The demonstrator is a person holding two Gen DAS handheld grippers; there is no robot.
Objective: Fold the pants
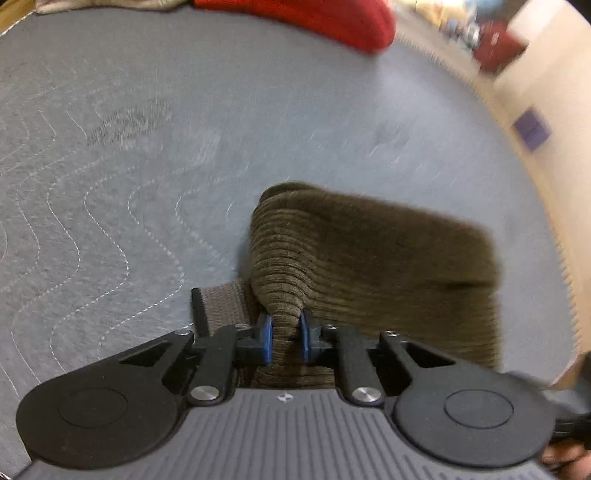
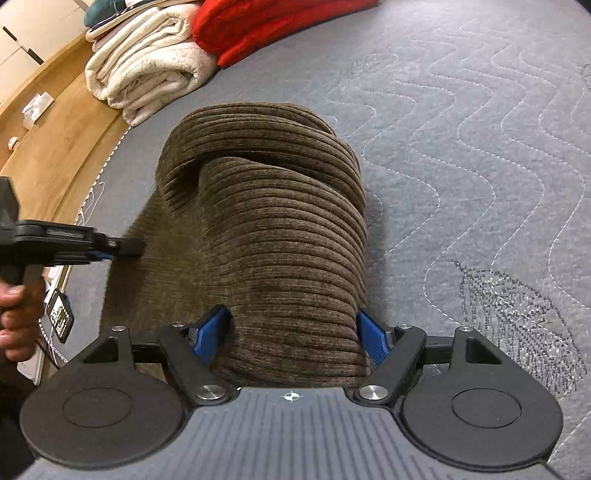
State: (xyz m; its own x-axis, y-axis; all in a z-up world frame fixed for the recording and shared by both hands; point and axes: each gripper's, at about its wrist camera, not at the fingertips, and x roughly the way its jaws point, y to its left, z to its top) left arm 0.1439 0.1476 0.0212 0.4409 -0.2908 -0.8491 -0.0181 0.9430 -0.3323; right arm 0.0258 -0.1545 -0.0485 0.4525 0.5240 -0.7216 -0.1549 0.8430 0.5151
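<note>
The left claw [image 1: 286, 334] pinched a bunched edge of the soft, thick corduroy pants [image 2: 266, 221] on the mattress [image 2: 461, 129]. The right claw [image 2: 291, 338] stood wide around a fat fold, not yet pressing. Such limp cloth looked best gripped at edges.

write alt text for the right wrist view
Brown corduroy pants lie bunched on a grey quilted mattress, a thick fold between the right gripper's open blue pads. The left gripper reaches in at left; folded blankets behind.

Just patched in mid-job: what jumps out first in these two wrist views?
The brown corduroy pants lie bunched in a ridged heap on the grey quilted mattress. The left gripper pinches a fold of them, while the right gripper straddles the heap, pads wide. At the far edge sit a red blanket and cream towels.
</note>
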